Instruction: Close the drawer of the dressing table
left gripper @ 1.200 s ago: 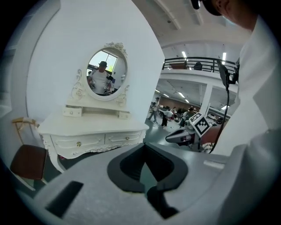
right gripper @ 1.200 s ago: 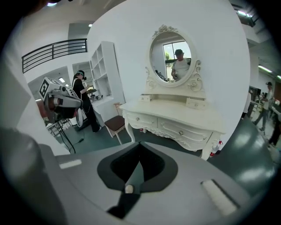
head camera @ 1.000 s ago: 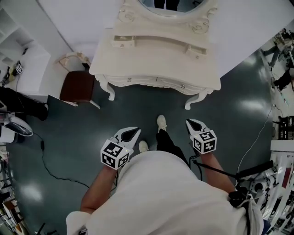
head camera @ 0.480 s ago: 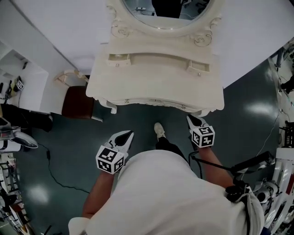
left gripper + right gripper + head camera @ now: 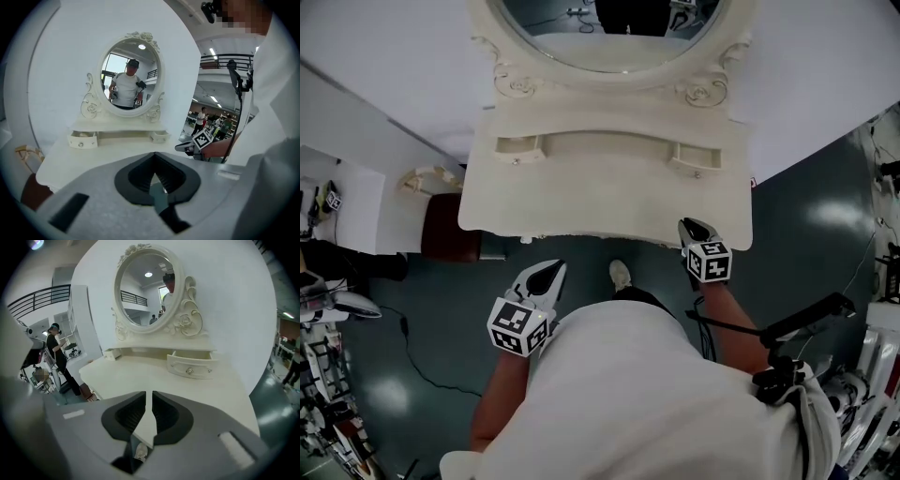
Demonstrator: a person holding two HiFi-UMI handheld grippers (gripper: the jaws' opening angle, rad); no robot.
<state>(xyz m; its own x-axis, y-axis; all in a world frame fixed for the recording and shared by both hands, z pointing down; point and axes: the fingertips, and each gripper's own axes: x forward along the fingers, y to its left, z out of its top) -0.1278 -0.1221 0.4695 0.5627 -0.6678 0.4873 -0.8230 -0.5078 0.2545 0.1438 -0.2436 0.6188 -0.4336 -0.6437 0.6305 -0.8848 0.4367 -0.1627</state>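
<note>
Fingers (image 5: 130,413) of the right gripper (image 5: 152,394) stand slightly apart with nothing between them, having just been opening. Those of the left gripper (image 5: 154,157) are pressed together and empty.

From the head view, a cream dressing table (image 5: 581,202) fills the upper middle of the frame, its oval mirror (image 5: 609,33) at the top edge. The drawer (image 5: 694,157) to be closed is the small one right of centre on the bench top, pulled forward out of its housing.

The step in hand looks like the reach to that drawer. It should go best if the right fingers meet the drawer front squarely near its knob (image 5: 189,371) and push straight back toward the mirror, so the drawer does not skew and jam.

Only the right gripper view shows the drawer front standing proud. Only the head view shows the right gripper at the bench's front edge and the left one lower, over the floor. The left gripper view alone shows a second small drawer (image 5: 83,139) at middle left; whether it is fully shut I cannot tell.
</note>
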